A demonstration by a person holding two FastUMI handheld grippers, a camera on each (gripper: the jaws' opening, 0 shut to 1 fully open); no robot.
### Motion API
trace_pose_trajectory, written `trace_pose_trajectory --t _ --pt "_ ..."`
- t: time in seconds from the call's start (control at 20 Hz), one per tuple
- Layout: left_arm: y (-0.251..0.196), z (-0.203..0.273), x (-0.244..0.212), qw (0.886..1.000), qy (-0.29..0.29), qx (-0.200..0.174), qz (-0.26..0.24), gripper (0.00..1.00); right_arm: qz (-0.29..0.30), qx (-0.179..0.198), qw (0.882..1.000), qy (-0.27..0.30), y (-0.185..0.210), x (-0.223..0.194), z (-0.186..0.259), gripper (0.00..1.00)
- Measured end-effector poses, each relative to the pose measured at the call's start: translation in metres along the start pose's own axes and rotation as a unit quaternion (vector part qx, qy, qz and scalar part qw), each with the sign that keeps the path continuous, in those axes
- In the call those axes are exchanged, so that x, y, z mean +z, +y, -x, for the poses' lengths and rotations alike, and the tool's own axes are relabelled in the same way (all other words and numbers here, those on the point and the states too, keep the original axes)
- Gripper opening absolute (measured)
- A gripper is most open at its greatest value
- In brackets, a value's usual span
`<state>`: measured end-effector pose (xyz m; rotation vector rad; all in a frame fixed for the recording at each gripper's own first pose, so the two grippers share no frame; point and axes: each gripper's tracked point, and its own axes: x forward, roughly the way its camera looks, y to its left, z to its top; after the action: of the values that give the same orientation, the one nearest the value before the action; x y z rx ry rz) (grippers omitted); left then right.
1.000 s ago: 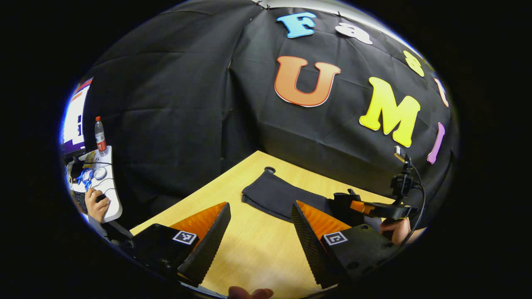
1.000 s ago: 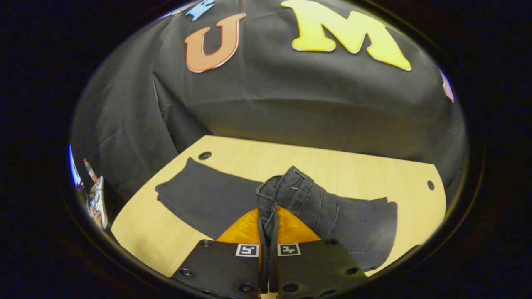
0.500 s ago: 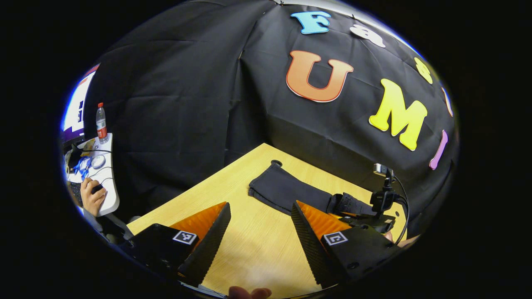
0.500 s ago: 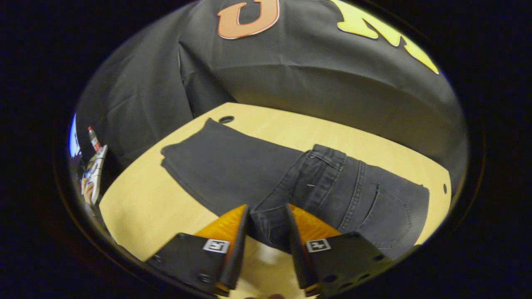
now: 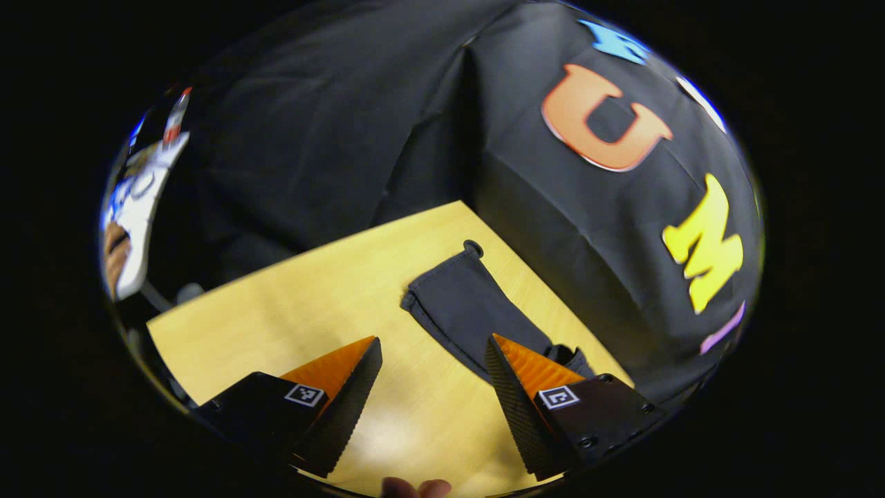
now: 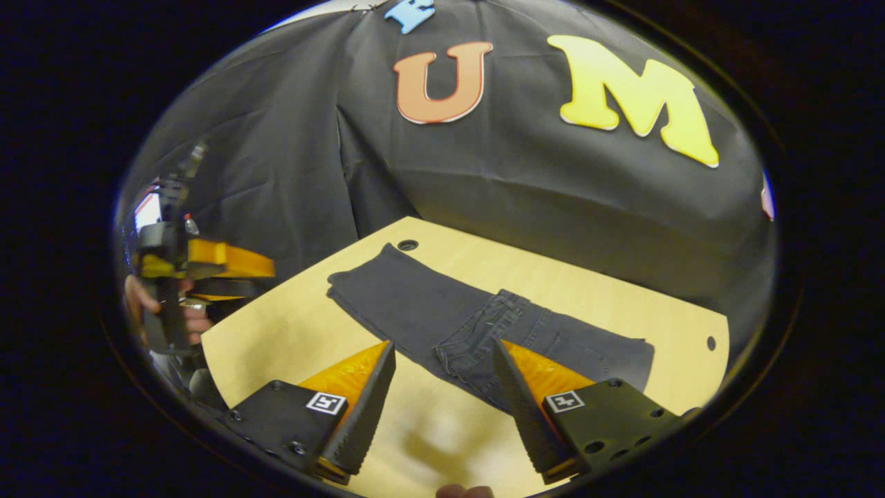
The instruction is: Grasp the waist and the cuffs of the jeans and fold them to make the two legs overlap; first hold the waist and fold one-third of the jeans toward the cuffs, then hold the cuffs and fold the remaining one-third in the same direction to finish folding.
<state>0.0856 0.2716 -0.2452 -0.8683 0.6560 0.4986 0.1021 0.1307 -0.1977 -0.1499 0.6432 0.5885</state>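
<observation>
Dark grey jeans (image 6: 477, 325) lie flat on the wooden table (image 6: 574, 290), legs overlapped. The waist part (image 6: 498, 332) is folded over onto the legs, and the cuffs (image 6: 359, 287) point to the far left corner. My right gripper (image 6: 442, 387) hovers open just in front of the folded waist, with nothing between its fingers. In the left gripper view the cuff end of the jeans (image 5: 463, 297) lies ahead and right of my open left gripper (image 5: 432, 387), which is above bare table. The left gripper (image 6: 200, 266) also appears at the left of the right gripper view, held by a hand.
Cable holes sit in the table (image 5: 290, 304) near the cuffs (image 6: 408, 245) and at the far right (image 6: 711, 342). Black cloth wall stands right behind the table. A white desk with a bottle (image 5: 142, 194) is off to the left, beyond the table's edge.
My right gripper let go of the waist, opened wide and drew back and up. The waist now rests folded on the legs. My left gripper swung left and tilted toward the cuffs.
</observation>
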Motion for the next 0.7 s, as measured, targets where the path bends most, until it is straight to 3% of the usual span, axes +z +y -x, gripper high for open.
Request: trace_pose_trajectory --t 0.05,0.1,0.15,0.25,0.4,0.45,0.7 --pt "0.001 -0.015 0.001 0.999 0.018 0.009 0.034 0.96 -0.003 -0.004 1.0 -0.002 -0.006 0.0 0.011 0.95" --pt "0.008 -0.031 0.003 0.997 0.039 0.031 0.052 1.0 -0.007 -0.012 1.0 -0.004 -0.014 -0.002 0.025 0.95" --pt "0.013 -0.046 0.006 0.996 0.051 0.045 0.061 0.96 -0.011 -0.022 1.0 -0.005 -0.023 -0.004 0.038 0.92" --pt "0.01 -0.073 0.012 0.99 0.076 0.047 0.113 0.96 -0.025 -0.043 0.999 0.001 -0.043 -0.012 0.057 0.96" --pt "0.002 -0.113 0.022 0.968 0.108 0.055 0.218 0.96 -0.061 -0.071 0.995 0.017 -0.075 -0.023 0.079 0.96" --pt "0.004 -0.123 0.026 0.963 0.111 0.059 0.237 0.96 -0.072 -0.08 0.994 0.021 -0.083 -0.027 0.083 0.93" --pt "0.02 -0.164 0.028 0.946 0.143 0.097 0.276 1.0 -0.098 -0.113 0.988 0.029 -0.117 -0.036 0.099 0.98"
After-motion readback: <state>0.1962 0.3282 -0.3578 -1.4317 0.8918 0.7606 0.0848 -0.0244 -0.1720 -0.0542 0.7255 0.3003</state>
